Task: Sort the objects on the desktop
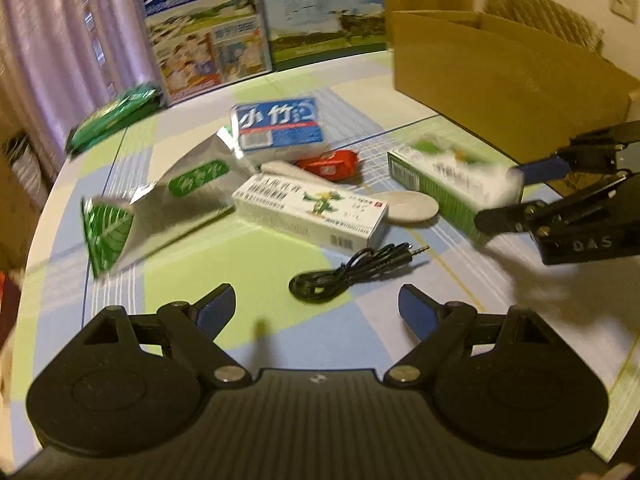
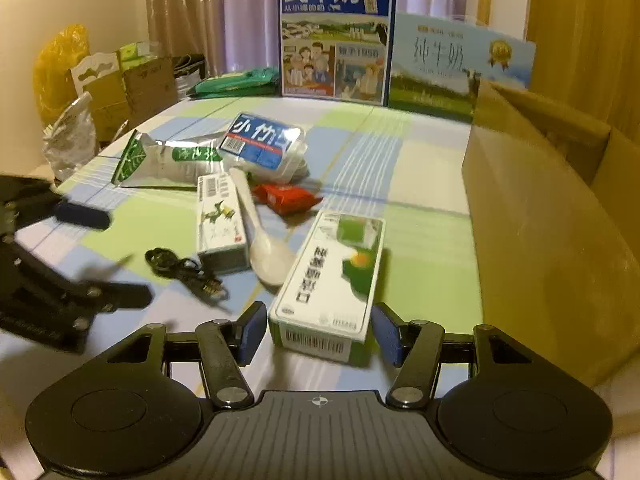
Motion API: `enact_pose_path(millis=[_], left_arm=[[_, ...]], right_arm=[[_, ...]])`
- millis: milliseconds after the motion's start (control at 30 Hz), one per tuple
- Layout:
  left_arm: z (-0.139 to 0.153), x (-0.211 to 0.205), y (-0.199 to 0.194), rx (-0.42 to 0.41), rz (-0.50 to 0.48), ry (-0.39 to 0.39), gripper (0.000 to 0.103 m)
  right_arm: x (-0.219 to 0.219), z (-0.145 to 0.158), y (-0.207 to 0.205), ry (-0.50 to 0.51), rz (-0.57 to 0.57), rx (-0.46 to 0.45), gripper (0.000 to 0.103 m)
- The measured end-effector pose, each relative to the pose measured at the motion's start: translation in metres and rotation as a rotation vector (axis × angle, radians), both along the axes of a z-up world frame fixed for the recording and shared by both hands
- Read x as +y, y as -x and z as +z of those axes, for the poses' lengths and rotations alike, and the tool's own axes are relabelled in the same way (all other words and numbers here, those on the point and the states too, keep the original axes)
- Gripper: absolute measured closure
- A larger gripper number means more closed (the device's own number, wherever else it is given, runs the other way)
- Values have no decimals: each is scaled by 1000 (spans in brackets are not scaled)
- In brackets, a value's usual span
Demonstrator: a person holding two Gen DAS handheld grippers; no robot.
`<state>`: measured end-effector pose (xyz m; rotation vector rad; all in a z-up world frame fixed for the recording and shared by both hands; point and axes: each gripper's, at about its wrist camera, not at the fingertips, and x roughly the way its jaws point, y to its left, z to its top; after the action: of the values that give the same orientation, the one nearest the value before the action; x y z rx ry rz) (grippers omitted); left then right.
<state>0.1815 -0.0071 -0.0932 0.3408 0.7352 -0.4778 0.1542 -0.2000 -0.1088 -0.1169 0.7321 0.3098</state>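
Straddling the green-and-white carton [image 2: 330, 276] with fingers apart, the right hand-held gripper [image 2: 320, 334] should close squarely across its sides; the left hand-held gripper [image 1: 316, 308] hangs agape, empty.

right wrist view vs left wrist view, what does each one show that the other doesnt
Only the right wrist view shows the yellow bag and stacked cartons off the table's left edge, and the right gripper with its fingers open around the green-and-white box.

Only the left wrist view shows the wicker chair behind the cardboard box, and the left gripper open over bare tablecloth.

Both show the white spoon, black cable, red packet and milk carton.
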Motion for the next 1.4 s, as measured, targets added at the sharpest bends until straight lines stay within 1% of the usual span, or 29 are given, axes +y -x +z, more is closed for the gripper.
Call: enact_pose_path(millis=[67,100,167,200,300,333,367,400,500,567,600,667,700,833,867,900,1000,1100,1133,1233,1333,1400], left_arm=[[-1,-5,-6,-13,-56,-26,17],[-2,-8,-8,-17,-86,-41,17],[-7,-12,-16,-9,-144,-71,18],[-9,-14,-20,-1,-172,-84,19],[-16,-18,-31,39,-253,-101,27],[-17,-17,-36,62,-277,-77,36],[-17,-15,-40,80,-284,-56,48],[-17,-14,-44,91,-287,-46,52],[-16,-14,-49,105,-307,-44,56],[-15,-13,-48,129,-306,-29,68],[-14,-14,-45,139,-298,-29,70],[-11,-14,-37,158,-260,-39,83],[-10,-13,-32,171,-231,-37,86],[-6,-7,-9,230,-102,27,87],[-5,-6,-1,234,-81,40,87],[-5,-6,7,234,-64,48,87],[-5,-6,27,218,-8,69,87],[-5,-7,40,201,42,93,87],[-4,-8,46,187,47,95,86],[-4,-12,58,173,28,111,74],[-5,-14,66,142,-14,118,73],[-6,-17,67,119,-27,96,71]], right_arm=[[2,-2,8,11,1,-10,44],[2,-3,13,14,1,-14,40],[2,-5,14,16,0,-20,35],[2,-7,19,15,0,-21,34],[0,-9,20,7,3,-21,34],[-1,-10,20,-2,6,-19,34],[-2,-10,21,-9,9,-18,34],[-2,-10,20,-14,11,-19,34],[-3,-11,19,-18,13,-15,34],[-3,-11,18,-22,10,-13,34],[-3,-11,17,-24,8,-12,34],[-3,-10,17,-30,1,-15,34],[-2,-10,16,-30,-4,-17,34],[2,-10,14,-22,-28,-22,37],[3,-11,13,-16,-35,-20,43],[3,-13,12,-11,-45,-17,47],[2,-12,15,-9,-54,-17,49],[-3,-9,28,-15,-66,0,49],[-5,-8,36,-17,-69,9,49],[-10,-6,64,2,-66,12,48],[-15,-7,89,27,-76,0,48],[-17,-9,98,34,-80,-10,47]])
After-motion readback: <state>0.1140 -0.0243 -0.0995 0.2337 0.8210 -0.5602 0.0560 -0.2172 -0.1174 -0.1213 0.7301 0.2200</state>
